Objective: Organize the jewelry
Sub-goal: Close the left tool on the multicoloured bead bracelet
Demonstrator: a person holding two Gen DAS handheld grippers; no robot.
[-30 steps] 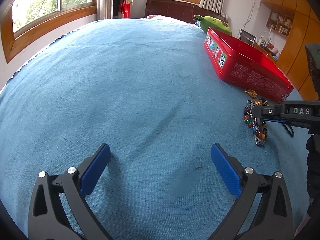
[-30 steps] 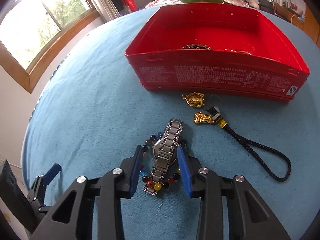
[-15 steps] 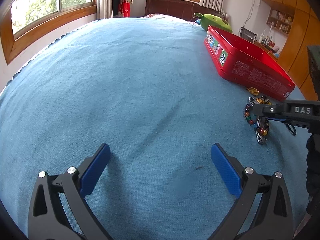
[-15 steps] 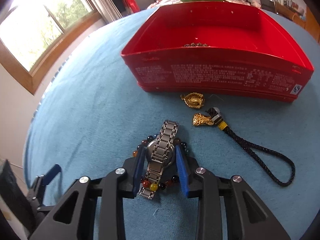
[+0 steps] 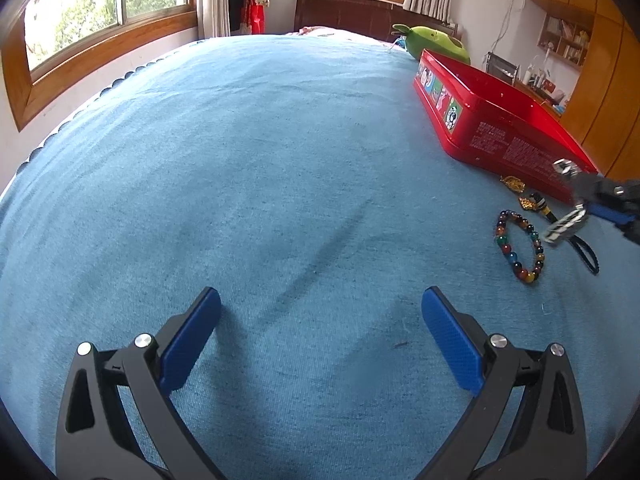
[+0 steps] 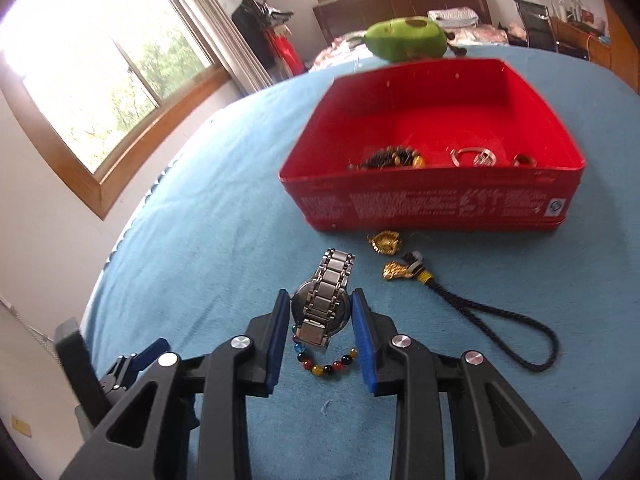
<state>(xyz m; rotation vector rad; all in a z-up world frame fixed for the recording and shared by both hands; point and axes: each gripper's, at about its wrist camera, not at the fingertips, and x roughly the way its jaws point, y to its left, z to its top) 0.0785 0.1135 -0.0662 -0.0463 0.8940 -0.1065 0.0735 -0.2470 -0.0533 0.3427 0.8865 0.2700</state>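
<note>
Right gripper (image 6: 320,320) pinches the metal watch (image 6: 322,304) by its case, lifted above the bead bracelet (image 6: 324,364). Red tin (image 6: 432,204) just ahead. Left gripper (image 5: 320,336) spread wide, nothing between its fingers.

Two hand-held grippers: one idle and wide, one clamped and tilted down

The left hand-held gripper (image 5: 320,332) is hovering with its blue pads (image 5: 191,340) standing far apart and nothing between them, its fingers angling downward toward the bed (image 5: 280,160). The right hand-held gripper (image 6: 320,320) is pointing down at a similar slant, its two blue pads (image 6: 279,336) pressing on either side of the round case of a metal watch (image 6: 322,300), which is hanging off the bed in its grip; in the left wrist view only its black tip is showing at the right edge.
</note>
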